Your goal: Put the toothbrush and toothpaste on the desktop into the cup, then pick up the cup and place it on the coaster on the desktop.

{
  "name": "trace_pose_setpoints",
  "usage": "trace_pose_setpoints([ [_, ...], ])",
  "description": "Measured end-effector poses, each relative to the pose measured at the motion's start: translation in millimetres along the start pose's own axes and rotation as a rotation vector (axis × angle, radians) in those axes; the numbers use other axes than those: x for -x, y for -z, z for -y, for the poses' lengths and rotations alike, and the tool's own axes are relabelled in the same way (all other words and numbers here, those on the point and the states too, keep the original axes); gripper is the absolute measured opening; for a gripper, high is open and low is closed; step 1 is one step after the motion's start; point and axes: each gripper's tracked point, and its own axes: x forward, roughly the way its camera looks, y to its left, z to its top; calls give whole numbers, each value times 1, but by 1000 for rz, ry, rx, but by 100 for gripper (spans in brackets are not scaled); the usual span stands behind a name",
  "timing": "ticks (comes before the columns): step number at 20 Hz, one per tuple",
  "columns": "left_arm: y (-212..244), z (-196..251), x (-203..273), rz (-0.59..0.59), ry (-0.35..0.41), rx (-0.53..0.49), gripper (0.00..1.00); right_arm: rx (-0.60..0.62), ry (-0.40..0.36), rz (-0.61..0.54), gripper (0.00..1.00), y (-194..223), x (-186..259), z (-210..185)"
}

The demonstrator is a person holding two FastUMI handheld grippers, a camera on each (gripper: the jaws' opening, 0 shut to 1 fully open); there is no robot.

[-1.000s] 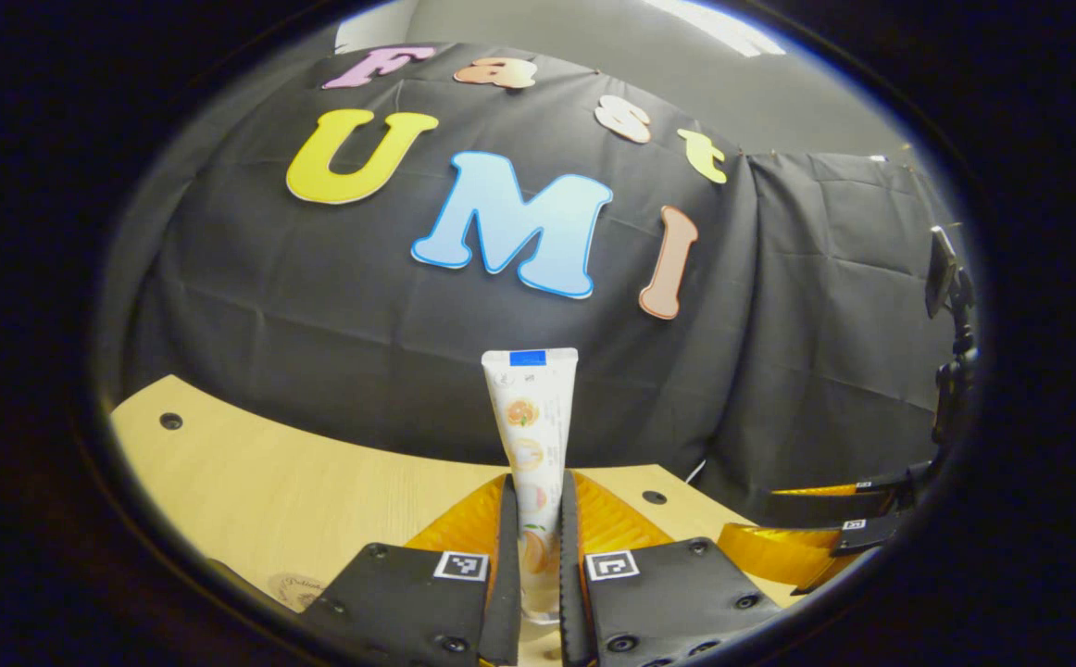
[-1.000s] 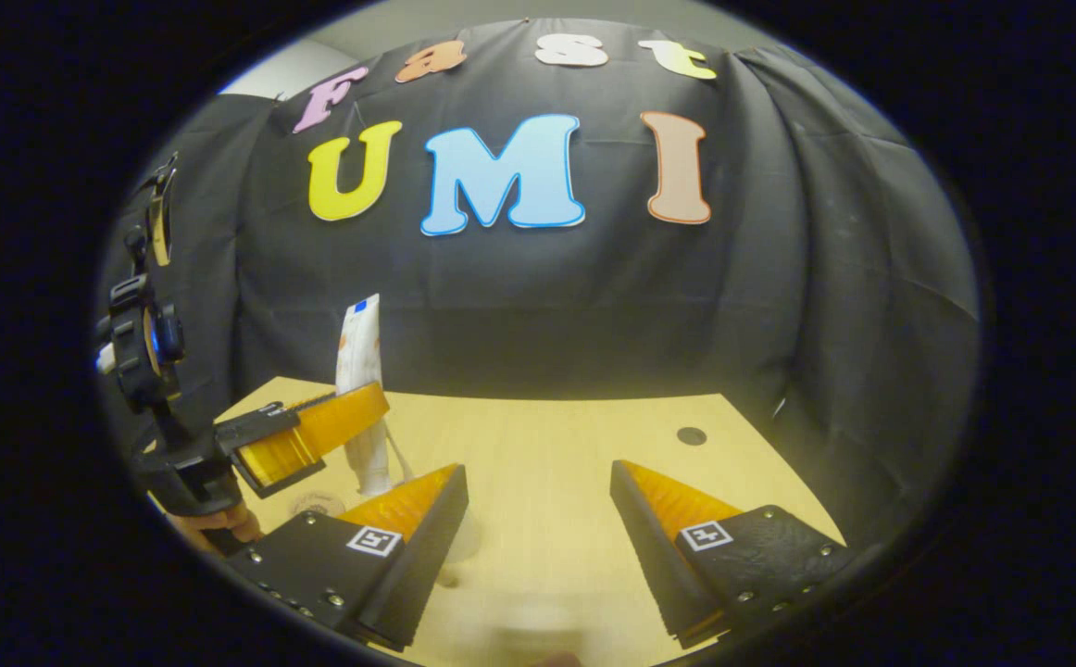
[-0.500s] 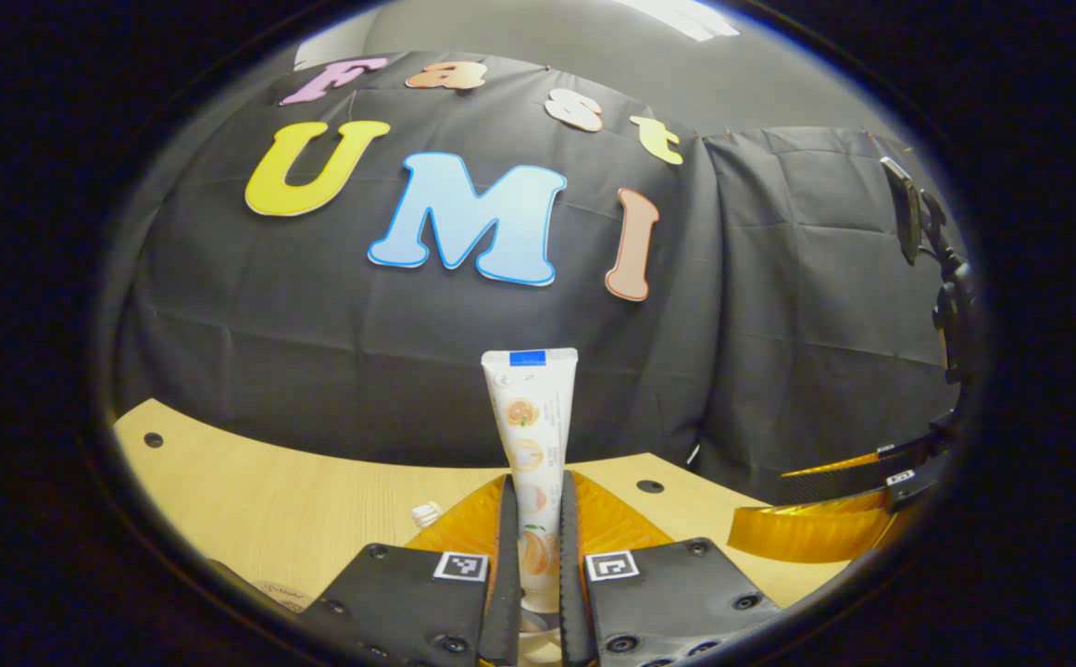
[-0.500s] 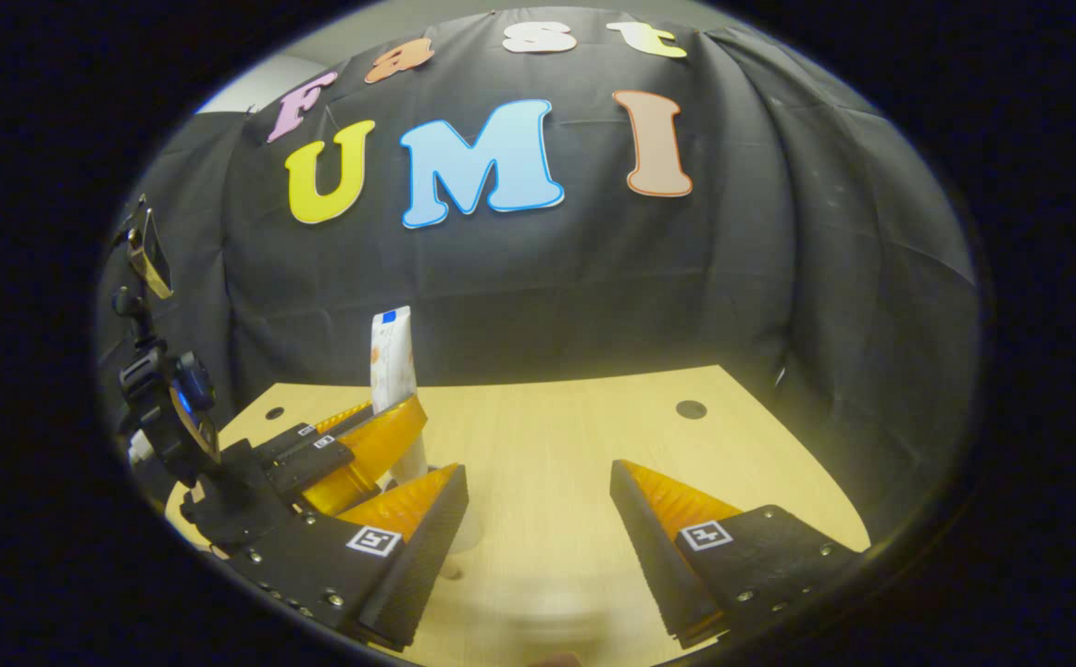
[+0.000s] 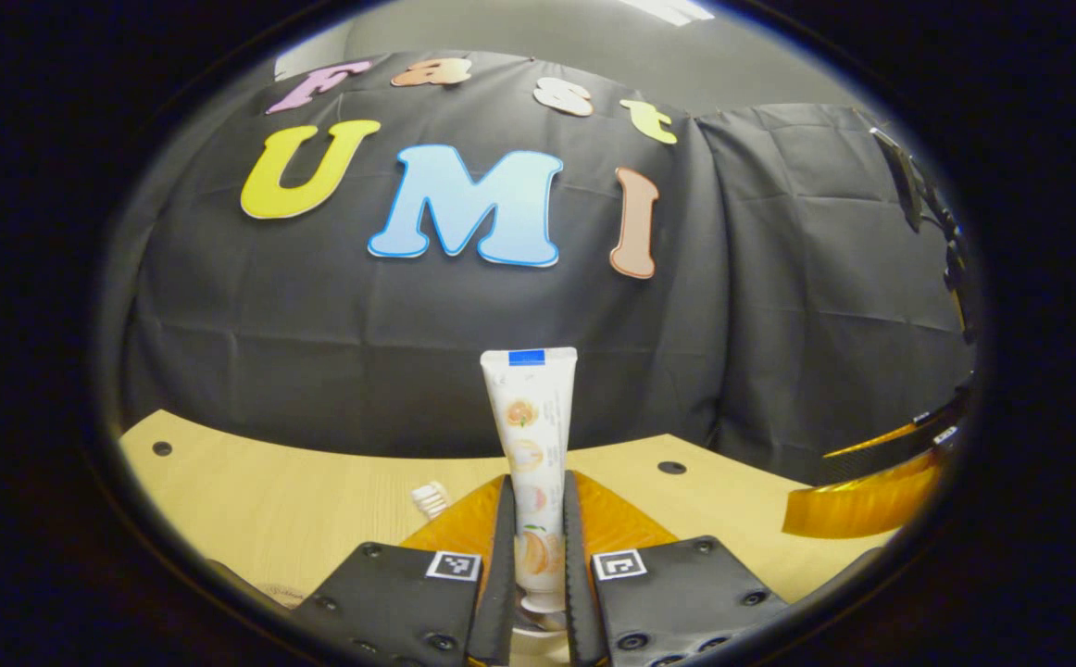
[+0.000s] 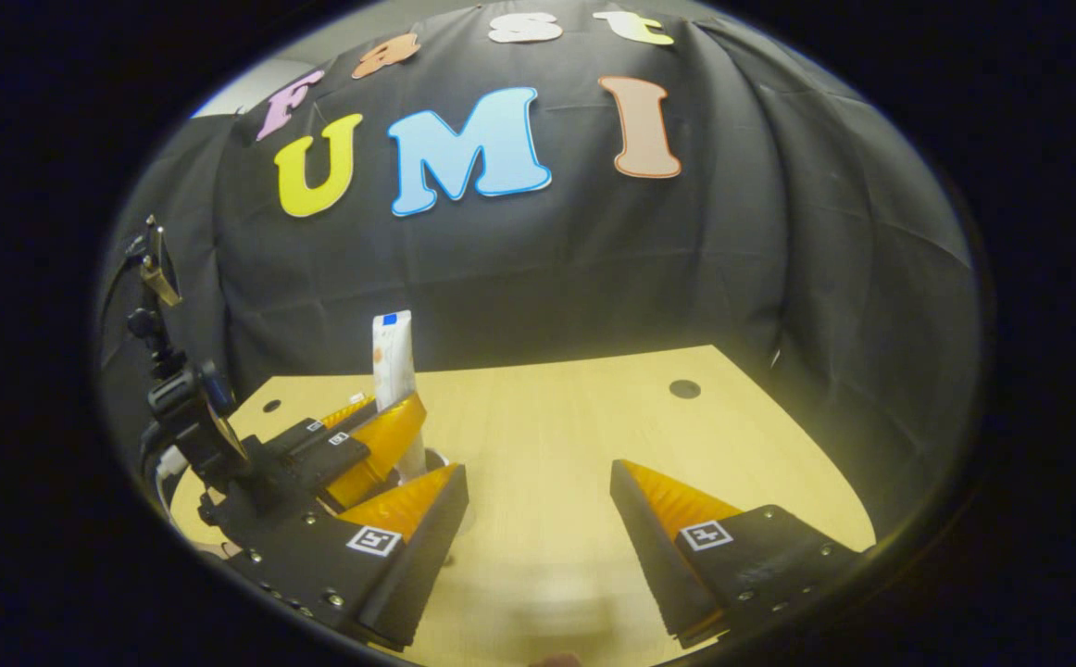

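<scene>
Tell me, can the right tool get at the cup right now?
Probably not yet. The right tool is open and empty, but the left tool is holding the toothpaste upright at the cup, crowding that side.

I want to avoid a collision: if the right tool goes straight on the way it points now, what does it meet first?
The way looks free. The right tool stands open, pointing over bare light wooden desktop toward the black cloth wall, probably the first thing met; depth is unclear.
</scene>
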Motion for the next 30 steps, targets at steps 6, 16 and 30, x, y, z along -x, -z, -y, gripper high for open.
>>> trace_pose_setpoints([
  [6,-16,10,8,20,18,-17,84,-12,-22,-10,94,3,-4,-11],
  [16,-68,-6,49,95,-17,-51,92,-20,-54,-13,94,-1,-6,-30],
  [30,-121,-69,119,141,-150,-82,91,95,-106,-178,94,31,-32,-85],
])
